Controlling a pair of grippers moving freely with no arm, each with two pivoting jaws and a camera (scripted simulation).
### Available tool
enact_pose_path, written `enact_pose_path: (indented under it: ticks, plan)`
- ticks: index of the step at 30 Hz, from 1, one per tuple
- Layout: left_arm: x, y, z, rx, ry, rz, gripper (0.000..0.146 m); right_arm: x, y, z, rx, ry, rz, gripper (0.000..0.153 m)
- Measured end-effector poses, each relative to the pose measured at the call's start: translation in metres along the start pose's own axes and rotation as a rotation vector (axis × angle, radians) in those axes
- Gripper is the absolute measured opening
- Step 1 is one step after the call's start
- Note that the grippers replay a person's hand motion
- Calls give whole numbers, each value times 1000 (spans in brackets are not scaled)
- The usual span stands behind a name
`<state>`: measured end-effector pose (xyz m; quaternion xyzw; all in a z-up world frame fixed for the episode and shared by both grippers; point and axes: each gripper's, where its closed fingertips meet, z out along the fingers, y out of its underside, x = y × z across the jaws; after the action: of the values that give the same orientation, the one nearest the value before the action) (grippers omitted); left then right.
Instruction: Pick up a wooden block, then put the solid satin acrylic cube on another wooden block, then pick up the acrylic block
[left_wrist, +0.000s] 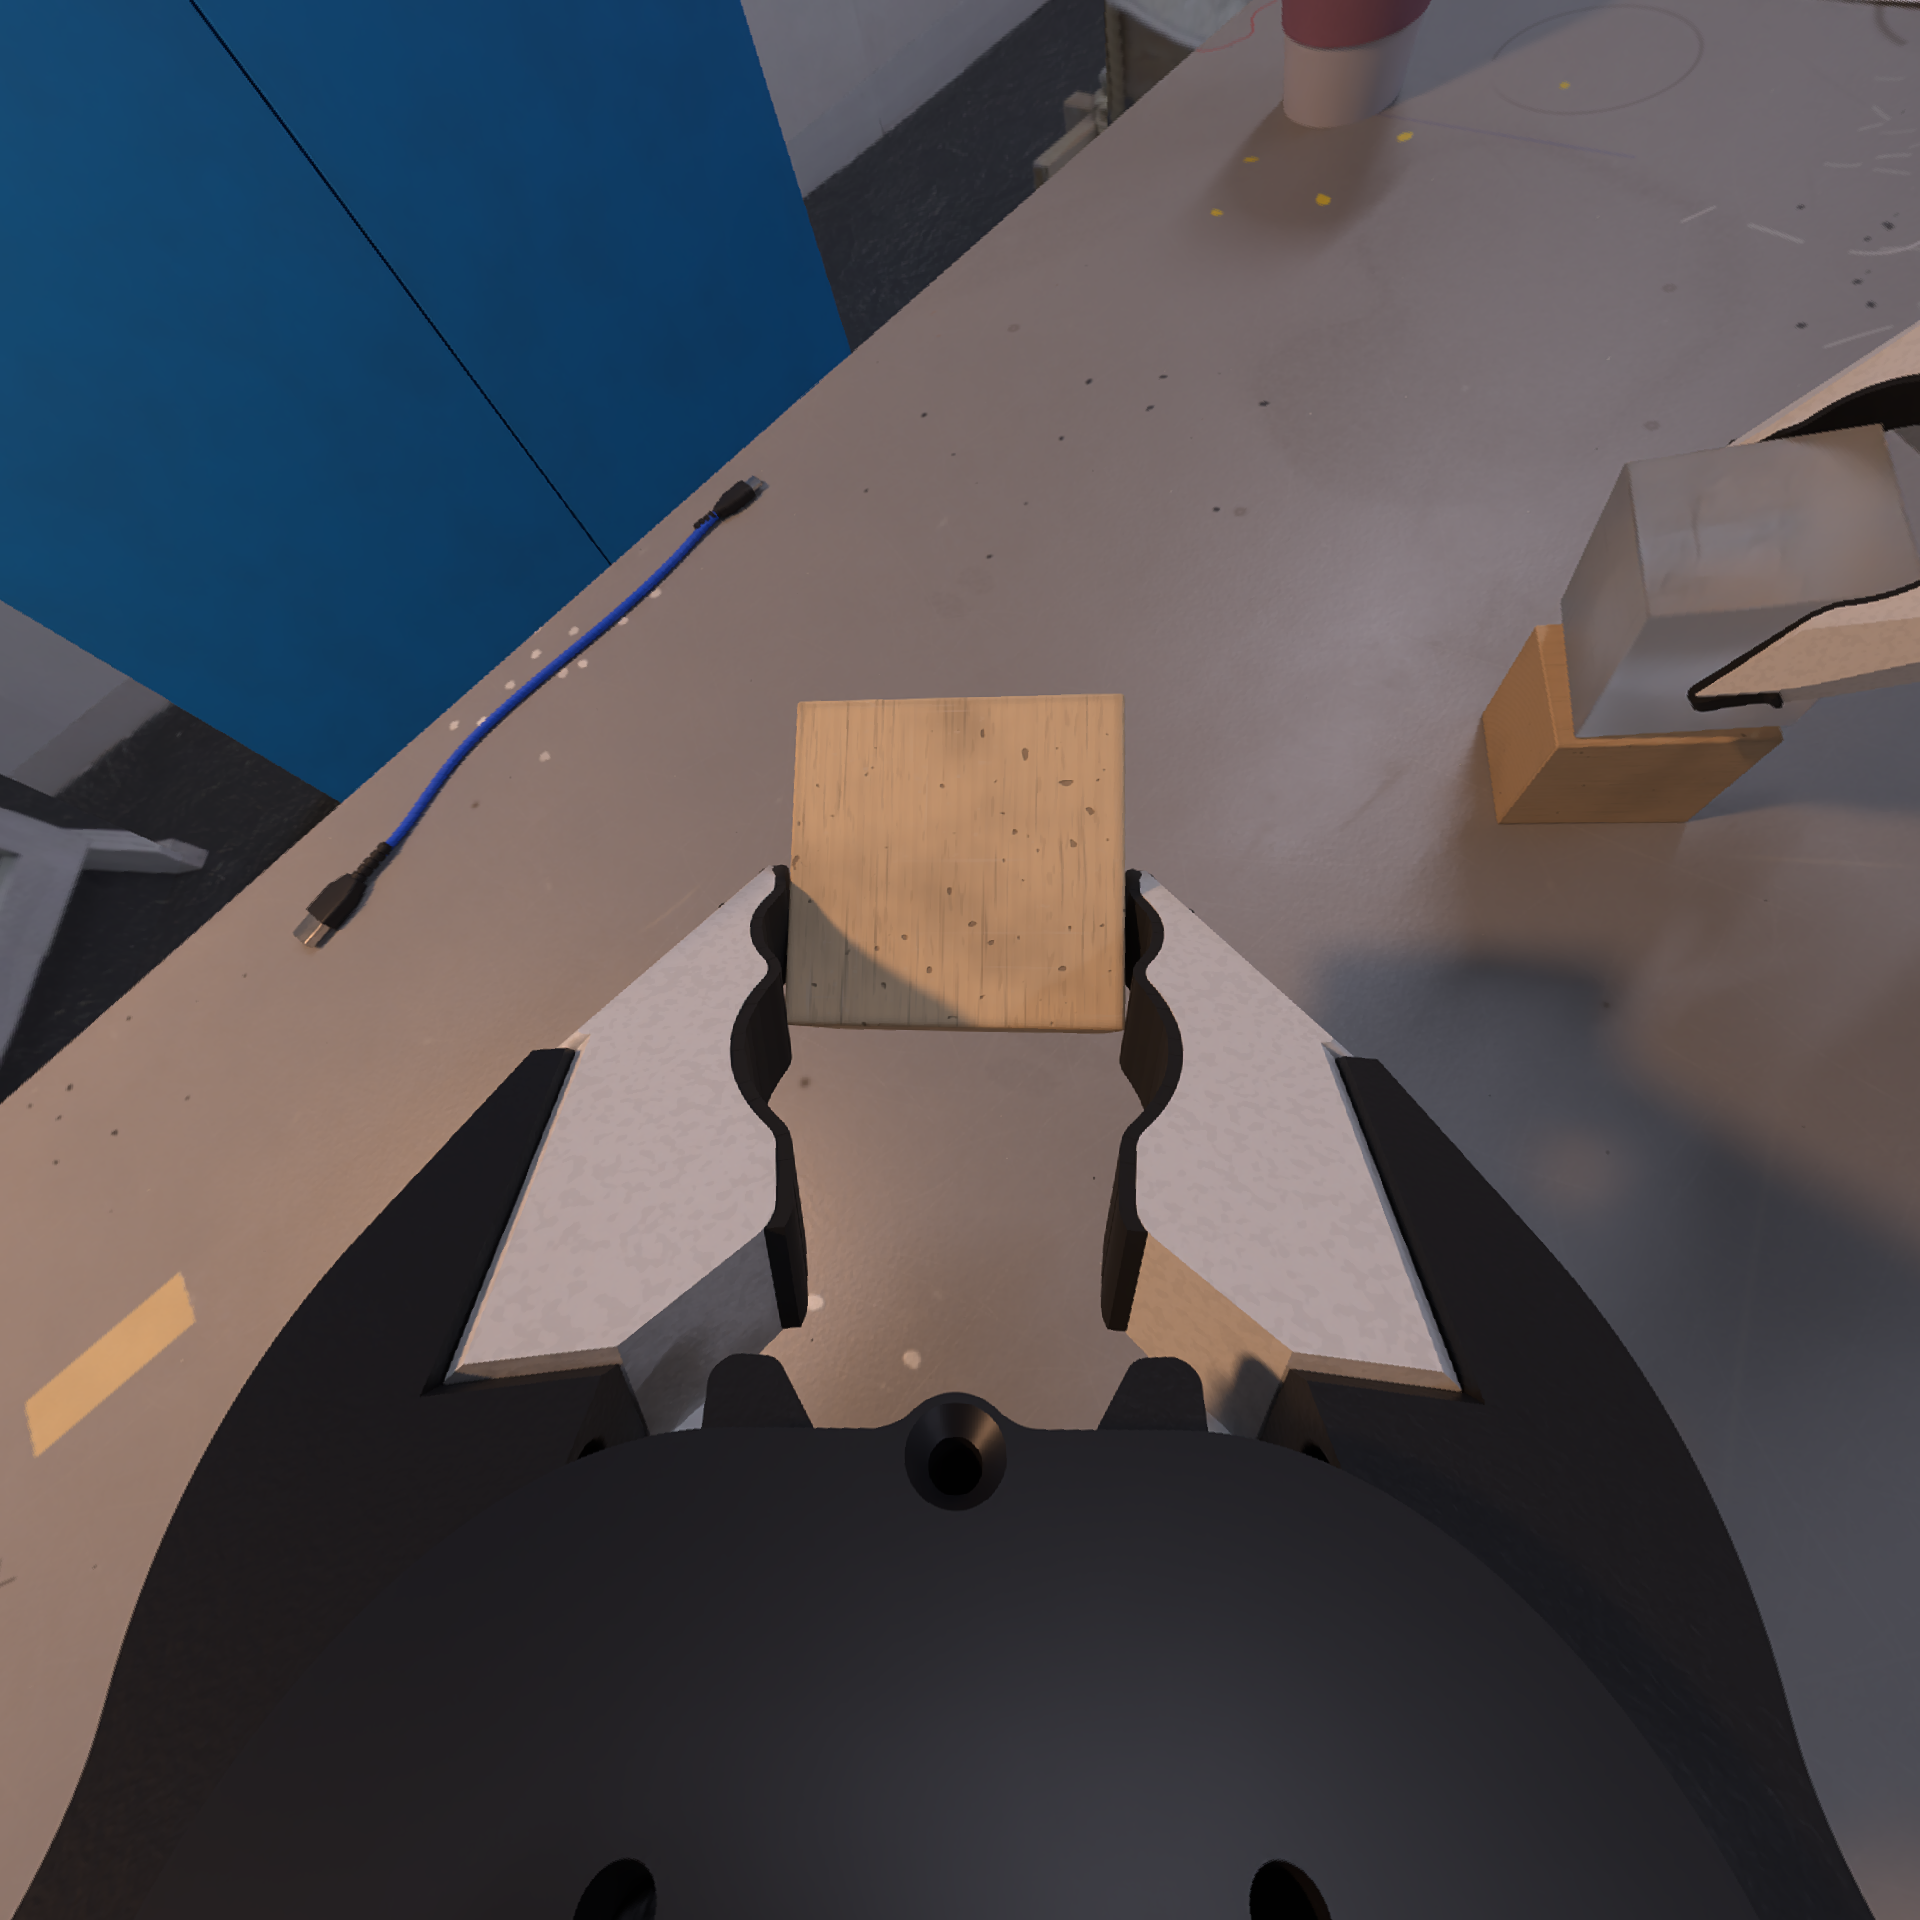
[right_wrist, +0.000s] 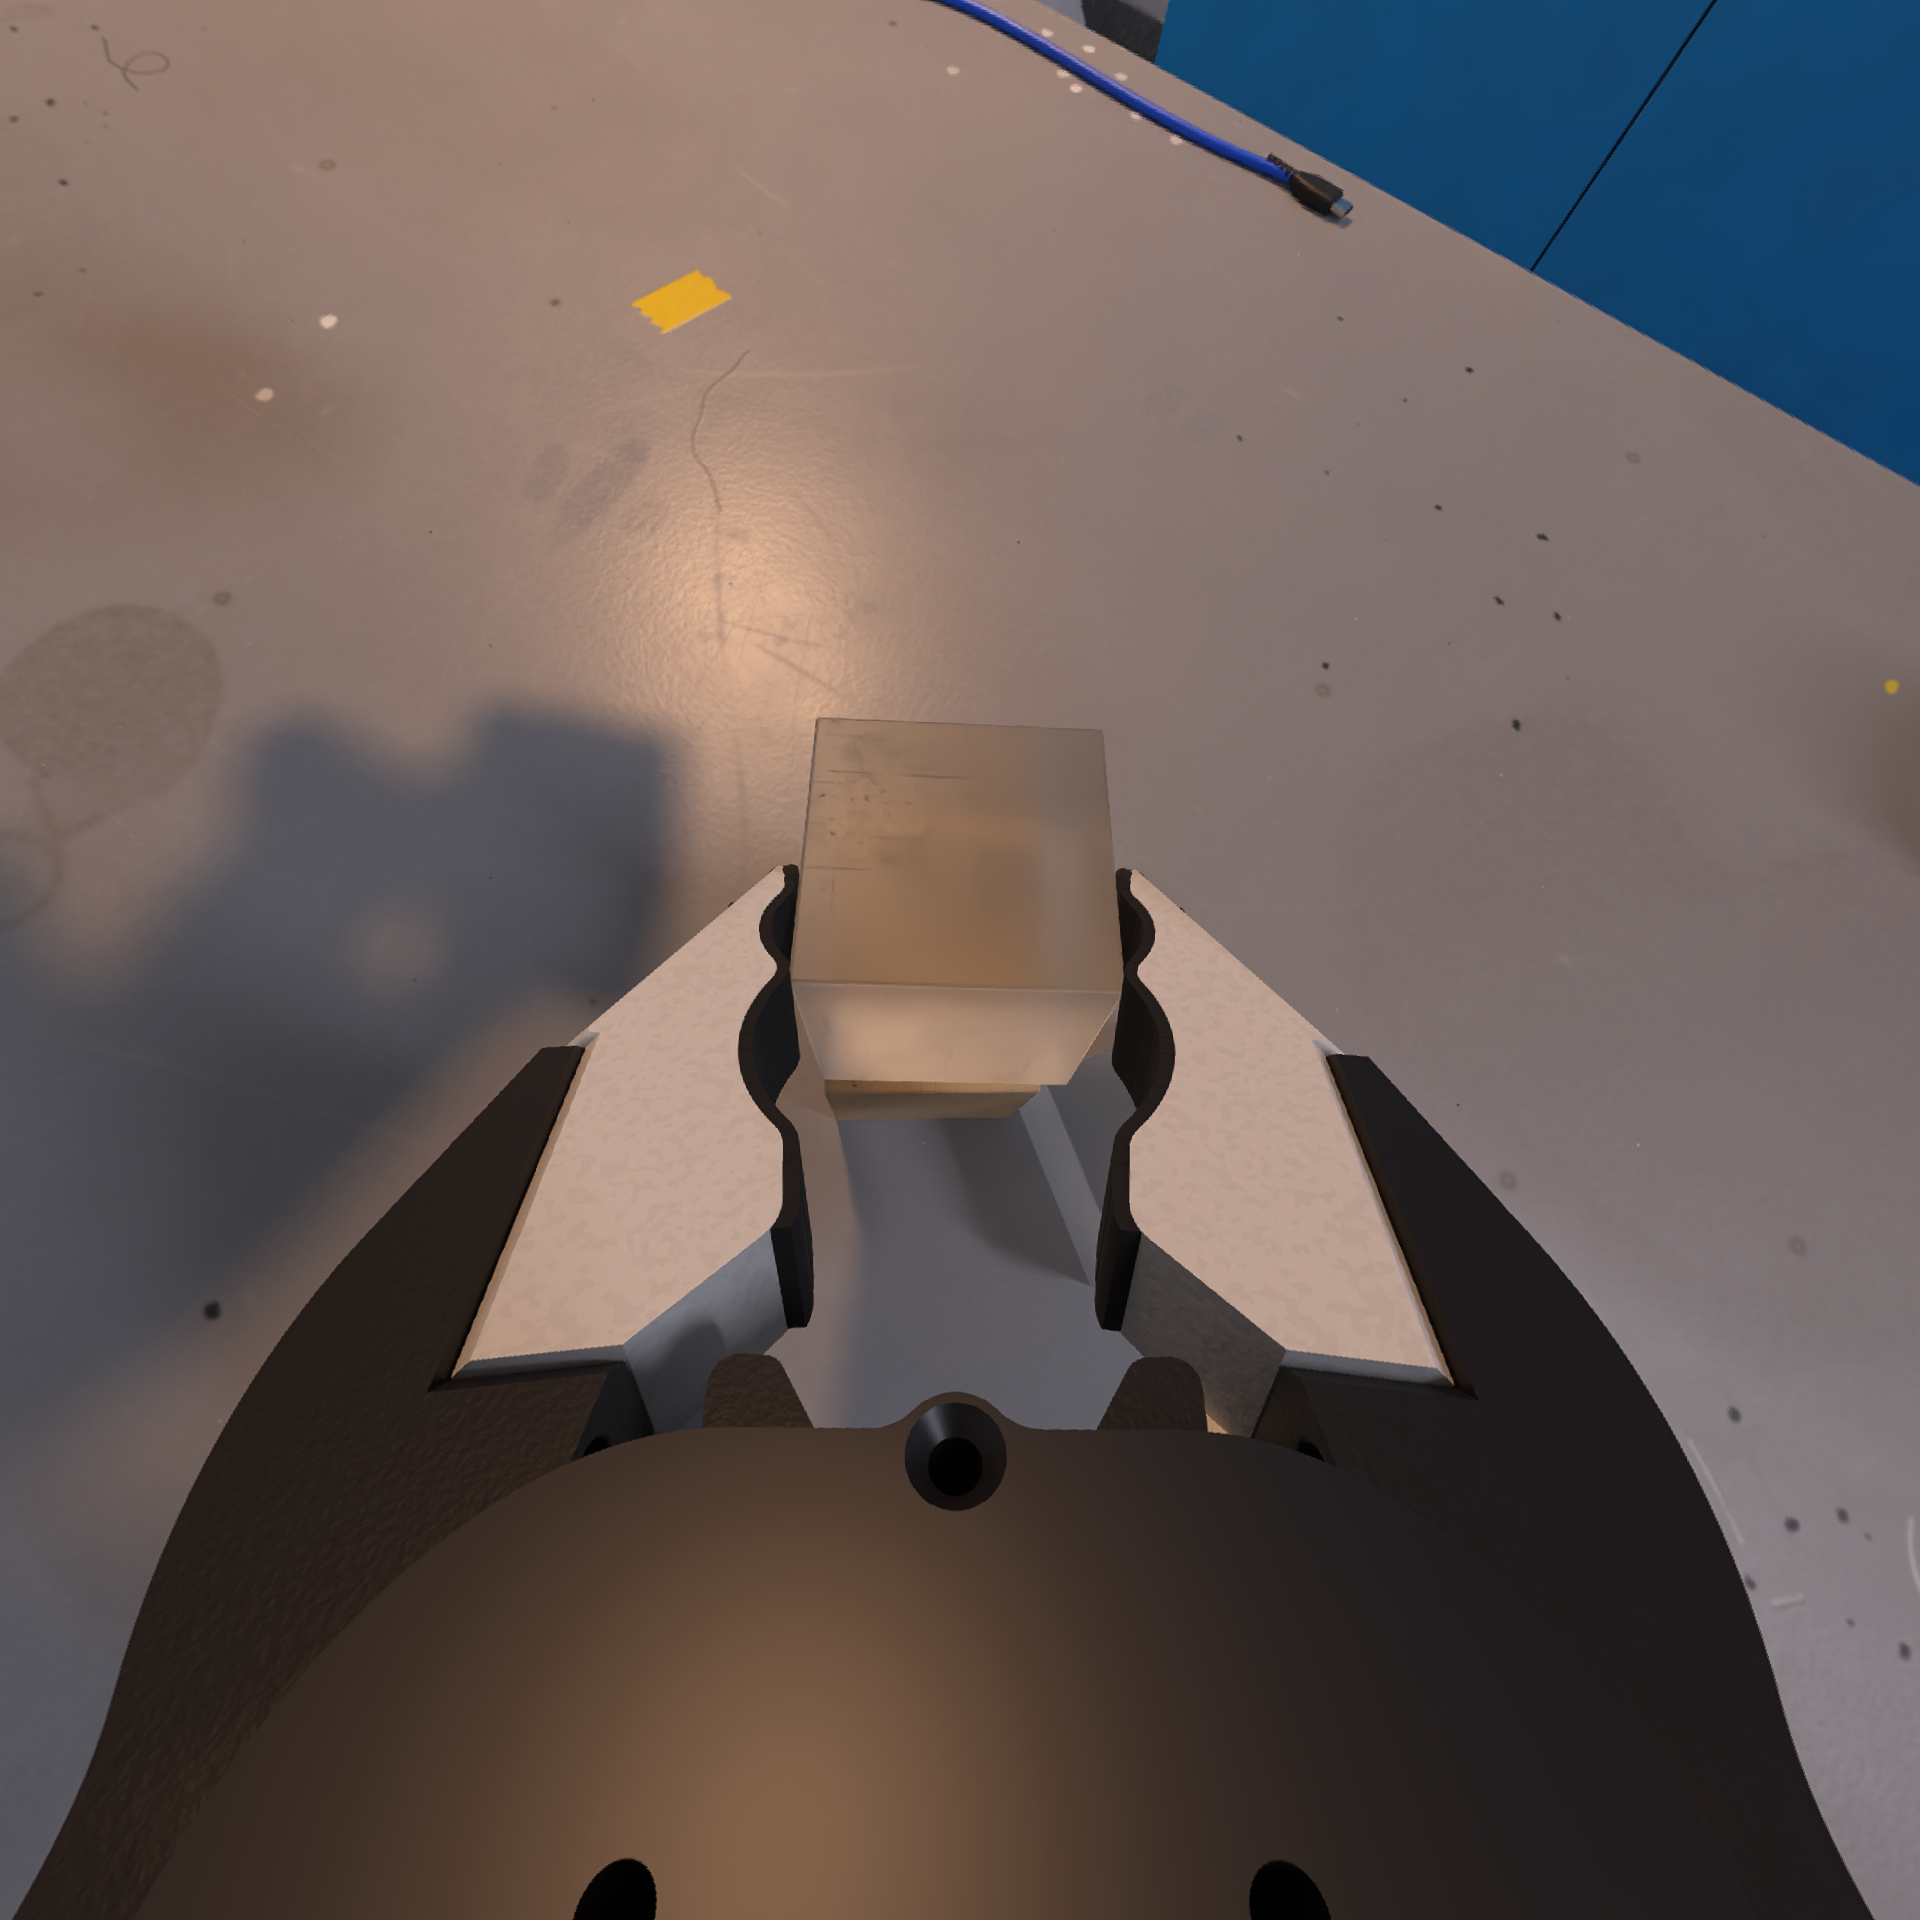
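- My left claw (left_wrist: 956, 935) grips a pale wooden block (left_wrist: 956, 862) held above the surface (left_wrist: 1247, 468).
- My right claw (right_wrist: 956, 956) clamps the acrylic cube (right_wrist: 951, 894), frosted and translucent, sitting on the second wooden block (left_wrist: 1590, 769).
- I judge the cube rigid, hefty and slick; flat opposite faces suit gripping.

Both grippers (left_wrist: 956, 883) (right_wrist: 954, 883), jaws clamped.
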<state>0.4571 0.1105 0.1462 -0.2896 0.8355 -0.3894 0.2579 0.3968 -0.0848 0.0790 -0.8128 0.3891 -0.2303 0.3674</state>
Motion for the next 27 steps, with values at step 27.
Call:
enact_pose_path:
  ticks: [27]
  plan:
    - [132,-59,-12,333,544,217,63,49,63,-5,170,-380,-87,102]
